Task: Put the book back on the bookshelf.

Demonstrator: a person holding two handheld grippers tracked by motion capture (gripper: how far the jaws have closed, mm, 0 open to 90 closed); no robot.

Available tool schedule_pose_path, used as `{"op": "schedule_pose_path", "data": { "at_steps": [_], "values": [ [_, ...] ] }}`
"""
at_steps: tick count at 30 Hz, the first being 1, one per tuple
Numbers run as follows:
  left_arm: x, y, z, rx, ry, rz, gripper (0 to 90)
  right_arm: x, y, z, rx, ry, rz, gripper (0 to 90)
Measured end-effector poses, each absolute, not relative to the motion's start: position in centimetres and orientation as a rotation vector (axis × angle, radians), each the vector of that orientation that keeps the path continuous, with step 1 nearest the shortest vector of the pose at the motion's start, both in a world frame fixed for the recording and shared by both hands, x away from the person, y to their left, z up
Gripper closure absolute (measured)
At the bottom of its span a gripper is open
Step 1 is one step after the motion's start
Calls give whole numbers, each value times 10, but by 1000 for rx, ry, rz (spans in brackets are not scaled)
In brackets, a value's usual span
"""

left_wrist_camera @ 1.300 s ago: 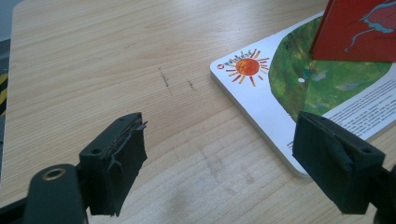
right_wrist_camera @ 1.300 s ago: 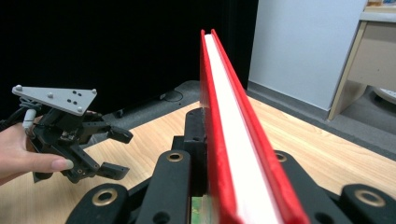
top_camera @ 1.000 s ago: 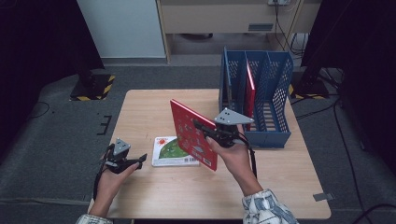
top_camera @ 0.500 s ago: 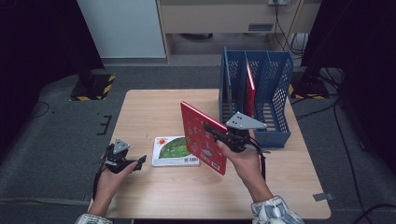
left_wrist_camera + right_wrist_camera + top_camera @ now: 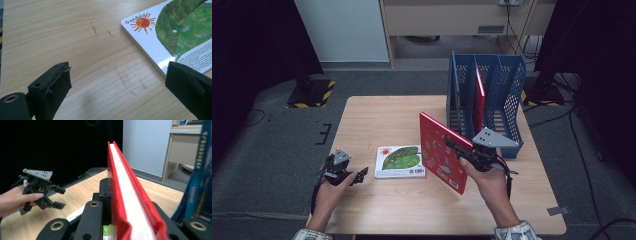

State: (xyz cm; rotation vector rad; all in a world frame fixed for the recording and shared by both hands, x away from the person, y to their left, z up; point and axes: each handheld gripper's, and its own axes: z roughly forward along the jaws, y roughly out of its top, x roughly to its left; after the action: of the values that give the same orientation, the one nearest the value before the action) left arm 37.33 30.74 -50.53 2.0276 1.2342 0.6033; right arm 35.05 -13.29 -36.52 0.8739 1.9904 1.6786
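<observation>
My right gripper (image 5: 458, 148) is shut on a red picture book (image 5: 439, 152) and holds it upright above the table, just left of the blue file rack (image 5: 507, 100). In the right gripper view the red book's (image 5: 125, 195) edge runs up between the jaws. A white book with a green leaf cover (image 5: 401, 161) lies flat at the table's middle. Left of it my left gripper (image 5: 360, 175) rests low by the table; its jaws have just been opening and stand open with nothing between them. The left gripper view shows bare wood between the pads (image 5: 53, 86) and the white book's (image 5: 175, 32) corner beyond.
The blue rack has several slots, and one red book (image 5: 480, 97) stands in a middle slot. The wooden table (image 5: 377, 120) has bare room at its far left and near edge. Dark floor and a cabinet lie beyond.
My right gripper has carried the red book to the right, closer to the blue rack. The left hand has stayed in place beside the white book.
</observation>
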Motion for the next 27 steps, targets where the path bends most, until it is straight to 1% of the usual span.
{"op": "schedule_pose_path", "data": {
  "at_steps": [17,27],
  "values": [
    [373,307,-506,2037,1235,602,54,319,-174,-368,951,1944,1661,797],
    [373,307,-506,2035,1237,602,56,317,-194,-353,989,1887,1676,797]
  ]
}}
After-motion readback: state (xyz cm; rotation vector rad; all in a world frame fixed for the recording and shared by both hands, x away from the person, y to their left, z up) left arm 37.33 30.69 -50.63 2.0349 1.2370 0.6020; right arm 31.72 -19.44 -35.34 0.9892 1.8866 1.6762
